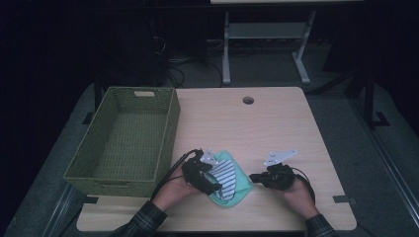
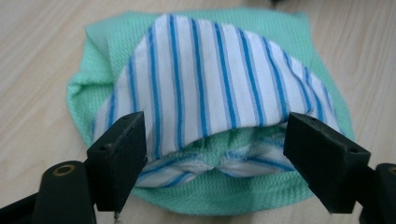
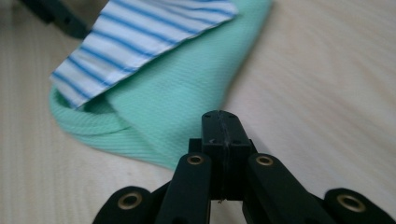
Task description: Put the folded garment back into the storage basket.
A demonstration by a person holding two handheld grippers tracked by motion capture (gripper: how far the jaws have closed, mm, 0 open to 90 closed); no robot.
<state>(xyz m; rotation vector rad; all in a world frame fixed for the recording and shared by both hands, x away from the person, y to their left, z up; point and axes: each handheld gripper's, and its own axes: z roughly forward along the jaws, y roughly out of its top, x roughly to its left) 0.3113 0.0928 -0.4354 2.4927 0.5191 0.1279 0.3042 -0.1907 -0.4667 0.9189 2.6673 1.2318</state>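
Beside my empty woven green basket, my wide-open left gripper straddles the bumpy green-and-striped cloth; my right gripper is pinched closed.

Wooden table: green basket left, folded cloth front.

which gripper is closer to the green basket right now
Left. The left gripper sits over the folded green and striped cloth, just beside the green basket's near right corner. The right gripper is past the cloth's far edge, further from the basket.
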